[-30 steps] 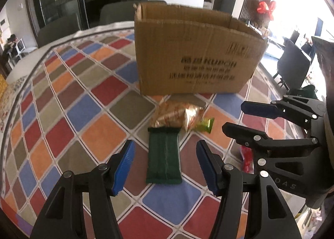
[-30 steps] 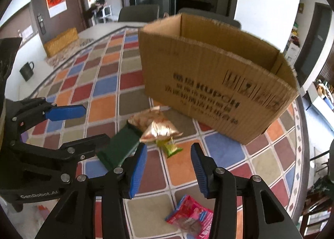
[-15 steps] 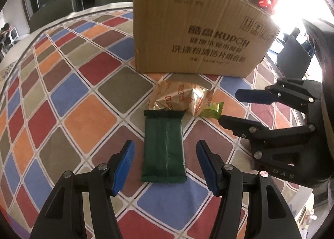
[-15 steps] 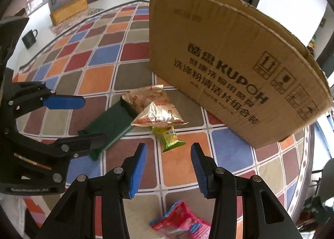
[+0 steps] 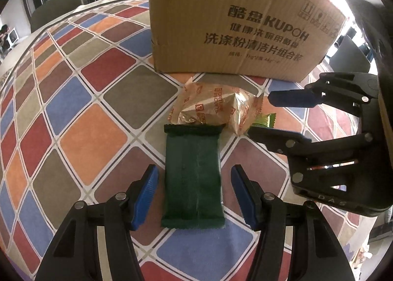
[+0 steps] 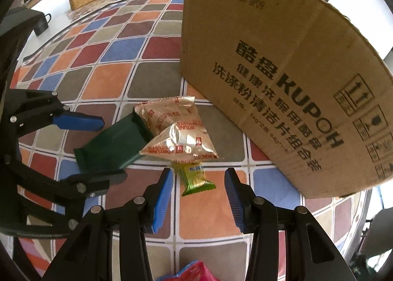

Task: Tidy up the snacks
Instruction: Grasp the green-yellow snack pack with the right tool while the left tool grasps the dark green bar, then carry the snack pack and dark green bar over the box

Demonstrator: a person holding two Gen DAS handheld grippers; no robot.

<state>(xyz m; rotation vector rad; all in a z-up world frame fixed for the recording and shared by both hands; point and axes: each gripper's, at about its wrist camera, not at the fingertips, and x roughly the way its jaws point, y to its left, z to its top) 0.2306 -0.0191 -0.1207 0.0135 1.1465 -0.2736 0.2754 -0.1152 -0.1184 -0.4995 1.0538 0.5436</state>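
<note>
One cardboard box [image 5: 235, 33] stands in the upper middle of the left wrist view, printed with dark lettering. Below it lie two gold foil biscuit packets [image 5: 208, 109], overlapping each other at the centre of the frame. One dark green wrapper [image 5: 192, 178] lies flat in the lower centre. One small light green packet [image 6: 195, 178] shows in the lower centre of the right wrist view, and one red and blue packet [image 6: 194, 272] peeks in at that view's bottom edge. Two grippers are present, each with two blue-padded fingers: the left gripper [image 5: 194, 194] and the right gripper [image 6: 197, 198]. One black mug [image 6: 41, 24] sits at the upper left.
</note>
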